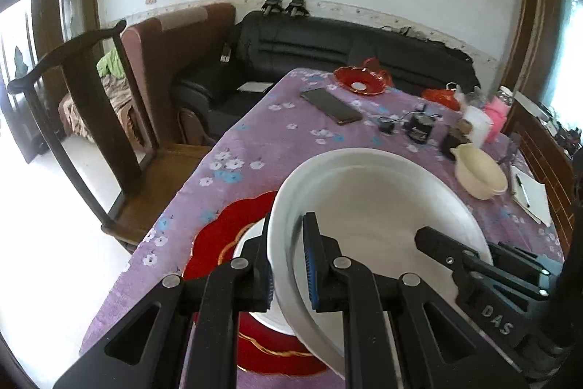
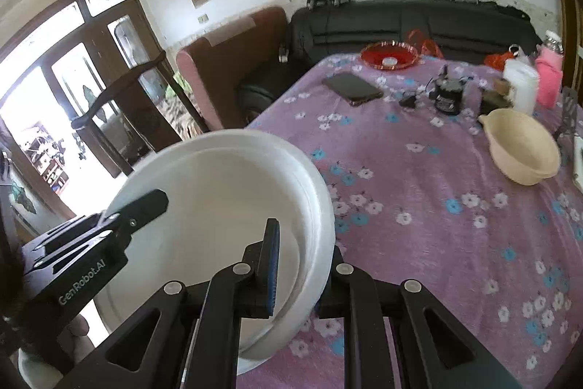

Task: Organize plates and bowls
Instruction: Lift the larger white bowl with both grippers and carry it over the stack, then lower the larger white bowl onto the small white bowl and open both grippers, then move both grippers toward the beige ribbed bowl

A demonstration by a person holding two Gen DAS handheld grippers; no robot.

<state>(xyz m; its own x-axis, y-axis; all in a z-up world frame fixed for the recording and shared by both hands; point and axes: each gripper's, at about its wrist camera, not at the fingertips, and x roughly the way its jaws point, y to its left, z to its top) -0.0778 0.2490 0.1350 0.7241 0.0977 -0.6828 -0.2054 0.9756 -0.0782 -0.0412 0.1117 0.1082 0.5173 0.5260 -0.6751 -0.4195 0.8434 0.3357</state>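
Note:
A large white bowl (image 1: 368,206) is held tilted above the purple flowered tablecloth (image 1: 262,141). My left gripper (image 1: 288,265) is shut on its left rim and my right gripper (image 2: 302,276) is shut on its right rim (image 2: 313,236). The right gripper's finger also shows in the left wrist view (image 1: 448,250). The left gripper's finger shows in the right wrist view (image 2: 138,210). Under the bowl lies a red plate (image 1: 226,236) with a white dish (image 1: 251,239) on it, mostly hidden. A cream bowl (image 1: 481,175) sits at the right; it also shows in the right wrist view (image 2: 521,146).
A red glass dish (image 1: 359,81), a dark phone (image 1: 331,104), small black devices (image 1: 419,126), a white cup (image 1: 477,123) and a pink item (image 1: 495,115) stand at the table's far end. A notepad with pen (image 1: 528,194) lies at right. A wooden chair (image 1: 91,119) stands left of the table.

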